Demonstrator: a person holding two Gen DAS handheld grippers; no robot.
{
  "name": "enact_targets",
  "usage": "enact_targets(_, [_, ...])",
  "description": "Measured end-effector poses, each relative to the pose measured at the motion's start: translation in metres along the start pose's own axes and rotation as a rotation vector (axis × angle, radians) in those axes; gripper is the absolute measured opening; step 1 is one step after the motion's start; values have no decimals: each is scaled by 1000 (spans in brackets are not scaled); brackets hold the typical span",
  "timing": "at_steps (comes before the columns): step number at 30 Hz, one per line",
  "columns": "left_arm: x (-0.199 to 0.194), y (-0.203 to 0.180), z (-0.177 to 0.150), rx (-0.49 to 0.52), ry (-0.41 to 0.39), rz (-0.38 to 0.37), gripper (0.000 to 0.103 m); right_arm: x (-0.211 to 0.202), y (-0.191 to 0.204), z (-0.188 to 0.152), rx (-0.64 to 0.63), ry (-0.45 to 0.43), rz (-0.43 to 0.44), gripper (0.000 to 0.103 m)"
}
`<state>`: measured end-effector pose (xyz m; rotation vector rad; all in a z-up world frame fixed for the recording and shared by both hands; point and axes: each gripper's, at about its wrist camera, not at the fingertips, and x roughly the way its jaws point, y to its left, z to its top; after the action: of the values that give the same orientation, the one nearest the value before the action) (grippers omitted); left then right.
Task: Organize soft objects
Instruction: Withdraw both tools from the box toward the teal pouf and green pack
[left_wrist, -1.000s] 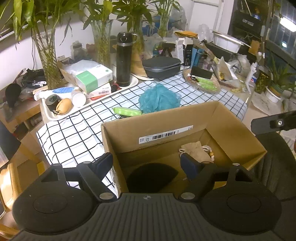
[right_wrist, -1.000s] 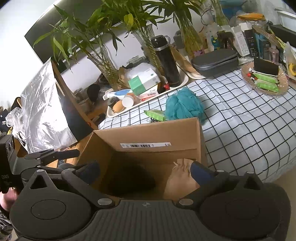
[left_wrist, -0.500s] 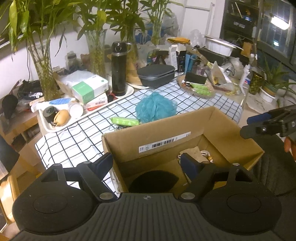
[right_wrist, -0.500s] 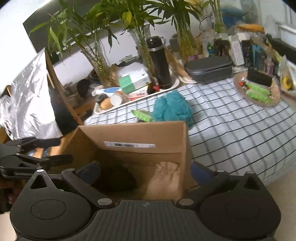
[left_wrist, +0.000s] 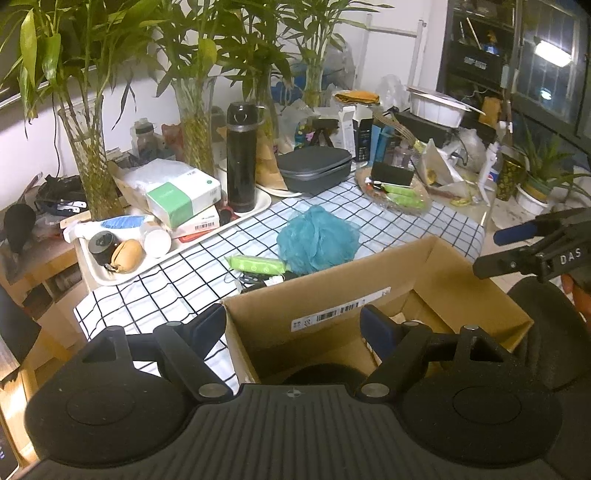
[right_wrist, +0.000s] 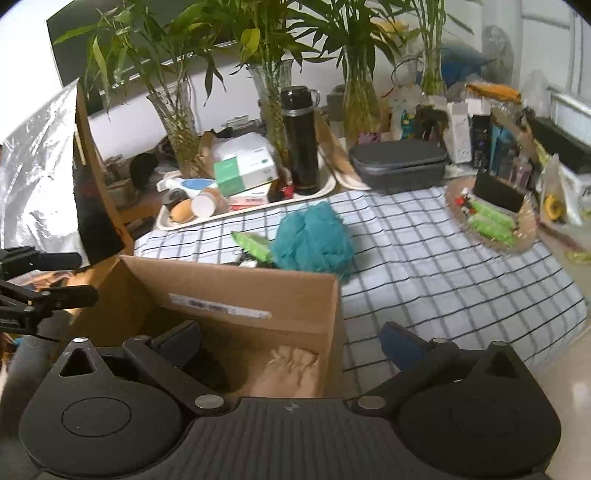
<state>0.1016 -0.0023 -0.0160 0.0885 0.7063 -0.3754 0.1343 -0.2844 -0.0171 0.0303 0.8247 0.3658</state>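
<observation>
A: Left gripper (left_wrist: 293, 325) is over the near corner of the cardboard box (left_wrist: 424, 273), jaws spread wide with nothing between the pads. One finger (left_wrist: 208, 325) sits outside the box wall over the checked cloth (left_wrist: 147, 288), the other finger (left_wrist: 376, 328) is inside the box opening.

B: And the right gripper (right_wrist: 291, 341) matches it, jaws wide apart and empty. It straddles the box's right-hand wall (right_wrist: 334, 332): one finger (right_wrist: 181, 338) over the inside, the other finger (right_wrist: 400, 341) outside above the cloth (right_wrist: 443, 266).

A: Soft things, then. Straight ahead of the left gripper, beyond the far wall of the box, the teal bath pouf (left_wrist: 317, 240) lies on the cloth. Just to its left, a green packet (left_wrist: 256, 264), touching or nearly touching it.

B: Same from the right wrist view: pouf (right_wrist: 310, 242) ahead and slightly left of centre past the box's far wall, green packet (right_wrist: 253, 243) tucked against its left side.

A: Inside the box, below the right gripper, a tan cloth pouch (right_wrist: 291, 373) lies against the right wall, and a dark round object (right_wrist: 210, 369) sits to its left, too shadowed to name.

B: Further ahead, a white tray (left_wrist: 258, 206) holds a black flask (left_wrist: 242, 158) upright beside a green-and-white carton (left_wrist: 181, 194).

A: The right gripper also shows at the far right of the left wrist view (left_wrist: 517, 247), level with the box's rim.
</observation>
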Motion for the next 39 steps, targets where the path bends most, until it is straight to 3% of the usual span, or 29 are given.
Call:
enact_targets(6, [4,4,4,5,-5,-17,80,9,3,8,-71,-7,-101,103])
enact_targets(13, [16,11,12,6,-6,13,80,20,12,16,-178,-22,-132,103])
enact_targets(26, [39,35,27,1,-22,-74,80,45,-14,47,-124,-18,42,103])
enact_targets(39, [81,67,40,1,23,-85,80,80,-58,65,-81,5,113,103])
